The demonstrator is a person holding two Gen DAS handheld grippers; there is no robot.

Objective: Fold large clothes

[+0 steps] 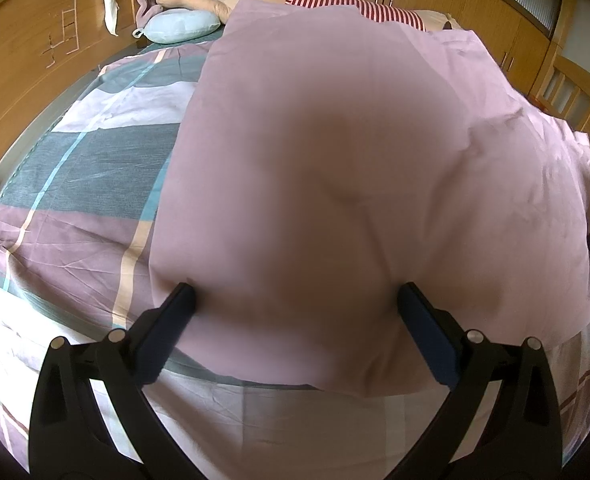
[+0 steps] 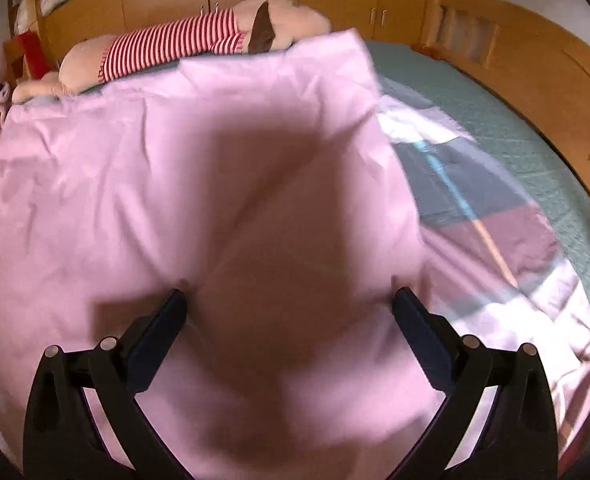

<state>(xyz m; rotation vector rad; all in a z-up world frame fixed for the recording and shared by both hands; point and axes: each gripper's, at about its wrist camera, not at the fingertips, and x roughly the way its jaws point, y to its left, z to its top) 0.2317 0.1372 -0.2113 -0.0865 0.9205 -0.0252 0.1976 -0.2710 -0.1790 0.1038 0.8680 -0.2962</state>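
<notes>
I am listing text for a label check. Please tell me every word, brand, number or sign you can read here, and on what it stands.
No readable text in either view.
Headboard: pale scratched lines, no letters or numbers that can be made out.
Pink cloth: plain, no label showing.
Striped plush toy: stripes only, no print.
Both grippers: no markings visible.

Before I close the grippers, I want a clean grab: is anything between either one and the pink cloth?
Nothing visible. The left gripper and right gripper both stand open, right at the pink cloth on the bed. The plush toy lies at the cloth's far edge.
</notes>
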